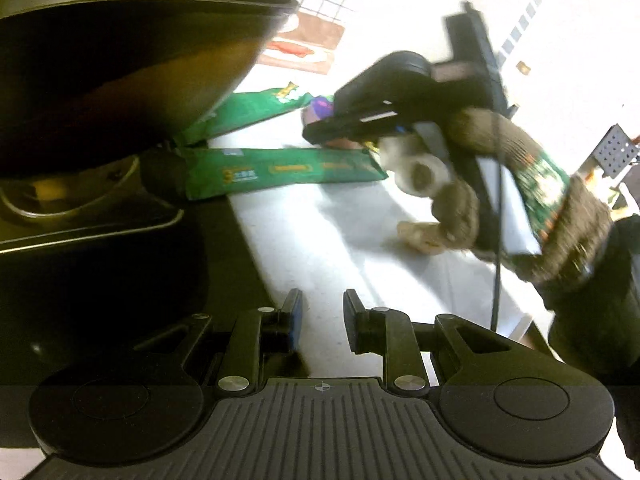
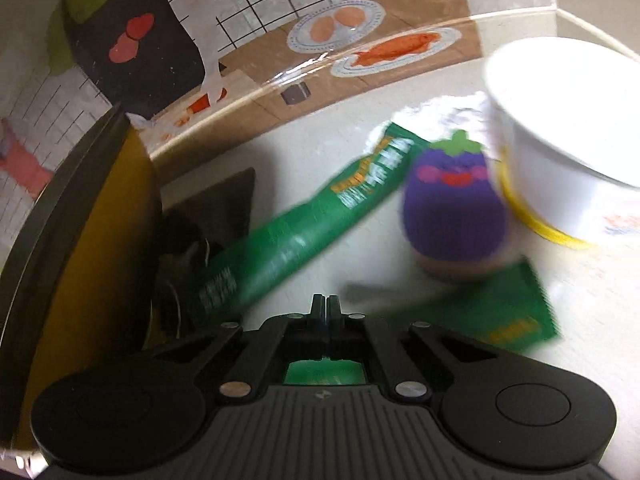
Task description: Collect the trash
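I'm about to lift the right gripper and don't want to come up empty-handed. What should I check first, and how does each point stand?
1. Fingers of the right gripper closed: ok.
2. The wrapper really pinched: cannot tell. Green shows under the gripper, but none is visible between the fingers.
3. The eggplant toy out of the grip: ok, it sits ahead of the fingers in the right wrist view.
4. The left gripper free to help: ok, open with nothing between its fingers.
5. A place to drop trash: cannot tell. Only a white tub is in view.
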A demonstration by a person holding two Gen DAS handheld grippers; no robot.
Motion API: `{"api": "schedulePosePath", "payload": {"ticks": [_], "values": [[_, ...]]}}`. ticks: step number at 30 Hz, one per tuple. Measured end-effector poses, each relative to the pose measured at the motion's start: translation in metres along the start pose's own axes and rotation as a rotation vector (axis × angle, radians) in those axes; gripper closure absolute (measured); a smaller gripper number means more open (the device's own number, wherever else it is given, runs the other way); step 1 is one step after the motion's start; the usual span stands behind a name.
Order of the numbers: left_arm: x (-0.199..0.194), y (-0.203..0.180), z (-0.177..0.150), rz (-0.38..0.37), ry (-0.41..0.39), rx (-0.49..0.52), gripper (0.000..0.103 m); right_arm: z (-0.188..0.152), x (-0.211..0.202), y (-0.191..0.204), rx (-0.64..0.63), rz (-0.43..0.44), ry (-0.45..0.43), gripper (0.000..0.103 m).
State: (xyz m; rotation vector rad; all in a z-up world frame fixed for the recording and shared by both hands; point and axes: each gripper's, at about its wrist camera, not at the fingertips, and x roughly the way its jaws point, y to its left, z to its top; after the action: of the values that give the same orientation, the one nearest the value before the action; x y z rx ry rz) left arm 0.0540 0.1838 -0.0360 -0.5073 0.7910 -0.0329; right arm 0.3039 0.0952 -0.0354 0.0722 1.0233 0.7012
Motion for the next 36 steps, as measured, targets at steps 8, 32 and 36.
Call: {"api": "schedulePosePath", "payload": {"ticks": [8,32,36], "values": [[0.011,-0.017,0.009,0.025,-0.016,0.054,0.078,-0.030,-0.020,-0.023,-0.020,-0.072,0.047,0.102],[0.178,-0.078,0.121,0.370,0.007,0.314,0.078,-0.176,-0.207,-0.110,0.002,-0.269,-0.271,0.074],[0.174,-0.075,0.123,0.376,-0.002,0.273,0.077,-0.185,-0.201,-0.122,0.034,-0.254,-0.250,0.074]]}}
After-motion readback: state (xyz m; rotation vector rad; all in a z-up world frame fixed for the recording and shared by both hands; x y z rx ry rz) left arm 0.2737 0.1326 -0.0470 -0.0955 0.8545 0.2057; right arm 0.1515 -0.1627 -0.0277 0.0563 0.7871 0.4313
